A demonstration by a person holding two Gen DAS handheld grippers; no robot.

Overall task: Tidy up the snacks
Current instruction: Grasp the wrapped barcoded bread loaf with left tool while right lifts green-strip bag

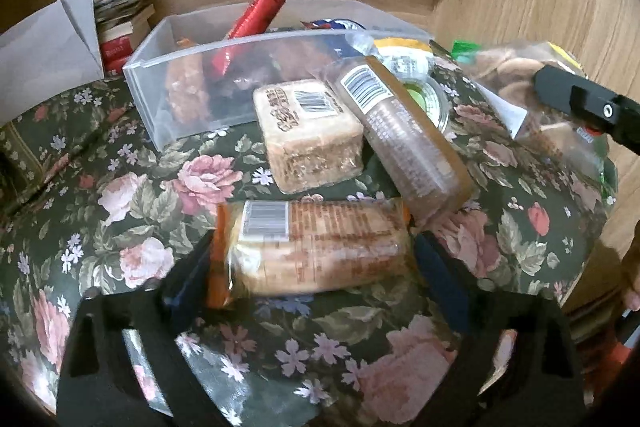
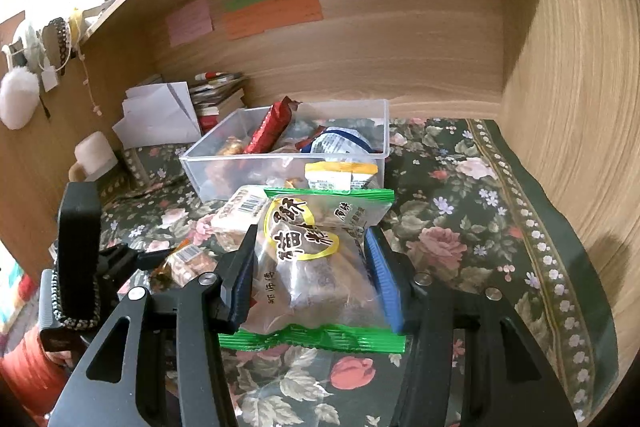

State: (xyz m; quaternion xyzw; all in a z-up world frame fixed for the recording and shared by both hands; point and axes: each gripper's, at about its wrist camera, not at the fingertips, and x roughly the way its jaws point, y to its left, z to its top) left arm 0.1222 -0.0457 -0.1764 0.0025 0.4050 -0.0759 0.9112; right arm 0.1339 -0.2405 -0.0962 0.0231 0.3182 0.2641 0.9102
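My right gripper [image 2: 310,267] has its two blue pads pressed against the sides of a green-edged bag [image 2: 316,267], so the jaws are clenched on it, and I hold it above the floral cloth [image 2: 460,247], just in front of the clear bin [image 2: 280,163]. The bag is soft and clear, with round pieces inside; I think the film can slide between the pads, or the pieces can be crushed if I squeeze more. My left gripper [image 1: 316,259] has an orange-edged pack [image 1: 312,247] between its fingers, and the pack looks blurred; whether the jaws really grip it or only stand around it, I cannot tell. If it is only loosely taken, it may drop when I lift. The bin is already quite full: a red packet [image 2: 268,131] stands up out of it and a yellow packet [image 2: 340,175] leans at its front wall. So a new bag may catch on the rim or push these out. Also, a square cake [image 1: 312,135] and a long brown pack [image 1: 408,143] lie close together between the left gripper and the bin, and I could knock them when moving forward.
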